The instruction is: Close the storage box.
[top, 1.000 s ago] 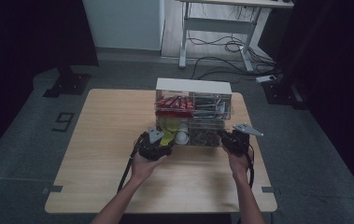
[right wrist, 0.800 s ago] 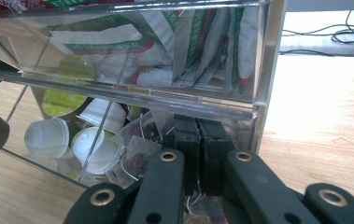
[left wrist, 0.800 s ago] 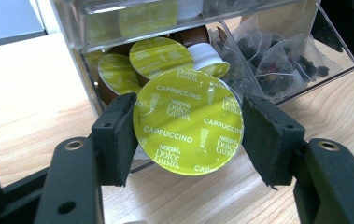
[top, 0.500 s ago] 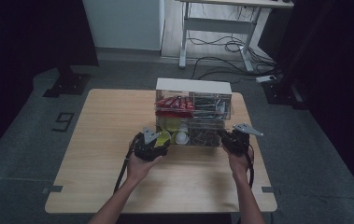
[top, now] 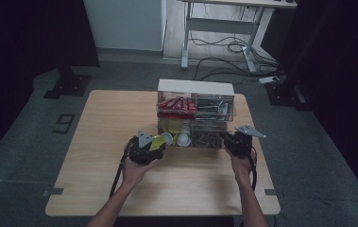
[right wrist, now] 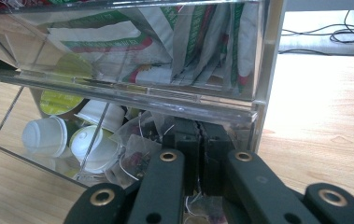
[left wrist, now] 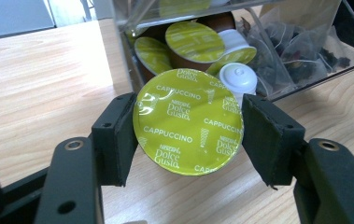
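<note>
A clear two-level organizer (top: 195,88) stands at the middle of the wooden table. Its lower drawer (right wrist: 6,135) is pulled out and holds capsules (left wrist: 194,41) and tea bags (left wrist: 296,56). My left gripper (left wrist: 188,128) is shut on a capsule with a lime-green "Cappuccino" lid (left wrist: 188,121), held just in front of the drawer above the tabletop. In the high view that gripper (top: 144,149) sits left of the drawer with the capsule (top: 156,142) at its tip. My right gripper (right wrist: 198,151) is shut at the drawer's front right corner, pads pressed together on its clear wall.
The upper level holds red sachets (top: 174,105) on the left and green-printed packets (right wrist: 165,42) on the right. Bare wooden tabletop (top: 101,142) lies to the left and in front. Beyond the table stand a desk frame (top: 214,28) and cables on the floor.
My left gripper has drawn a little back and to the left, away from the drawer, with the capsule in it. The right gripper has stayed at the drawer's corner.
</note>
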Demonstrator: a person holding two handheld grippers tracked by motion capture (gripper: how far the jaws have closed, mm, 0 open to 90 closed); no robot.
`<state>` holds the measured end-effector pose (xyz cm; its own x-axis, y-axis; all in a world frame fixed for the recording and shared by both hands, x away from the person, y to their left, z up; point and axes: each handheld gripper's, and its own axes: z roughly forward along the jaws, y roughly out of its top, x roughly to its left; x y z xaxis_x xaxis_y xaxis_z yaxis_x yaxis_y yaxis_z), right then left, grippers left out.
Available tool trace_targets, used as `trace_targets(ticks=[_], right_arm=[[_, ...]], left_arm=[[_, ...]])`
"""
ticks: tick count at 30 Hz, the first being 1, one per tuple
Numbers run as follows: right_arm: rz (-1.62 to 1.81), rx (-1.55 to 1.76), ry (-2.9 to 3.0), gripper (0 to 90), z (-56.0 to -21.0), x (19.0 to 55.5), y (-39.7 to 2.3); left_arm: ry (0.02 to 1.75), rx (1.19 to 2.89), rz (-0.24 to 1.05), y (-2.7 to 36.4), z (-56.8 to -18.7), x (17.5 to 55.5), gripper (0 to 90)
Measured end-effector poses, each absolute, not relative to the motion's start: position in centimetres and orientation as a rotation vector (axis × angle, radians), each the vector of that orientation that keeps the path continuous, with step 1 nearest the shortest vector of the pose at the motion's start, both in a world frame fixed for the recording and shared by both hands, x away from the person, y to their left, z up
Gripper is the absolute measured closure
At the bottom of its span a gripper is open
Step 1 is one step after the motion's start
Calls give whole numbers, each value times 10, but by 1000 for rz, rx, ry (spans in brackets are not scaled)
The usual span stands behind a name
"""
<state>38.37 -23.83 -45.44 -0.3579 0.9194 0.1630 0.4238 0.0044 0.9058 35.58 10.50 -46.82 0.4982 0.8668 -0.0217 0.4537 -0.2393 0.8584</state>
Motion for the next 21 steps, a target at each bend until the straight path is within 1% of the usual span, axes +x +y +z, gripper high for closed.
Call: trace_targets(ticks=[12, 21], right_arm=[[1332, 1386, 1800, 876, -455, 383, -238], [1328, 1388, 1801, 876, -457, 383, -238]], left_arm=[[1138, 1861, 604, 131, -475, 346, 388], [1189, 1884, 600, 155, -489, 338, 387]])
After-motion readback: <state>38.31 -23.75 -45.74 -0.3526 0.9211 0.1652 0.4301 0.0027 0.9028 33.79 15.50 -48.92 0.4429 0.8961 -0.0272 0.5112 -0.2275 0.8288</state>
